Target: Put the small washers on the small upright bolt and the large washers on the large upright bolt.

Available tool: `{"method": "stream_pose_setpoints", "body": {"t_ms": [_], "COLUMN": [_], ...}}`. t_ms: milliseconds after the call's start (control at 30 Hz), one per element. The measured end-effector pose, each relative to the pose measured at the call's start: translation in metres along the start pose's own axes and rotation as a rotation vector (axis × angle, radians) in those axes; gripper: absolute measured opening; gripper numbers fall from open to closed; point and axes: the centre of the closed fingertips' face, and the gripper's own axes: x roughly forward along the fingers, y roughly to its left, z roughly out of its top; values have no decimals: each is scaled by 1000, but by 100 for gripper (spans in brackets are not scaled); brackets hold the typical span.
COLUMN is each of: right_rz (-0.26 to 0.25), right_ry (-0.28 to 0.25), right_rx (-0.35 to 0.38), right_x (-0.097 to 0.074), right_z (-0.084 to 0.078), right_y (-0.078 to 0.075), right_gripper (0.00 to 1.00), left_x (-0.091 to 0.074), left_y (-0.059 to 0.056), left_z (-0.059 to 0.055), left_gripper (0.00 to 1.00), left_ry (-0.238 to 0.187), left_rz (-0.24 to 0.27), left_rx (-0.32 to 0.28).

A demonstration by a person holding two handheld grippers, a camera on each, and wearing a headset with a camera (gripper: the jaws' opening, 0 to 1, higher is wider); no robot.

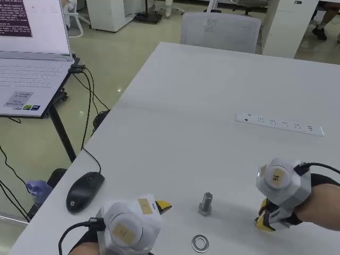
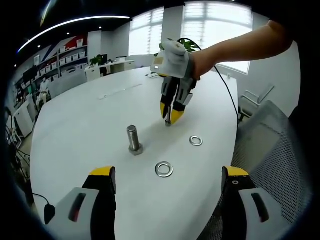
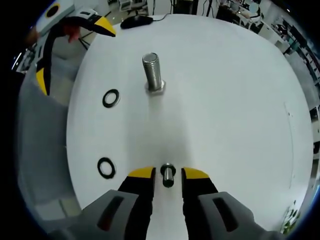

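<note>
2 bolts stand upright on the tabletop (image 1: pixel 212 106) and 2 washers lie flat on it; the right tool (image 3: pixel 168 172) is narrow, its jaws flanking the small bolt (image 3: pixel 168 178) with a sliver of gap on each side; the large bolt (image 3: pixel 153 72) stands well ahead of it; the far washer (image 3: pixel 111 98) lies left of that bolt, the near washer (image 3: pixel 106 167) just left of the jaws; the left tool (image 2: pixel 168 173) gapes wide, holding nothing, 1 washer lying just ahead between its jaws.
</note>
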Motion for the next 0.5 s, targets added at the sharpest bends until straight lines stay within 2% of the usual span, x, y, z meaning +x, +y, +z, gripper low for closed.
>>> {"method": "stream_pose_setpoints", "body": {"t_ms": [500], "right_rz": [-6], "right_ry": [-8], "right_rx": [-2], "right_x": [-9], "right_z": [1], "right_y": [1], "right_gripper": [24], "left_x": [0], "left_y": [-2], "left_z": [-1], "left_gripper": [87], "left_ry": [0], "left_rz": [0], "left_rx": [1]}}
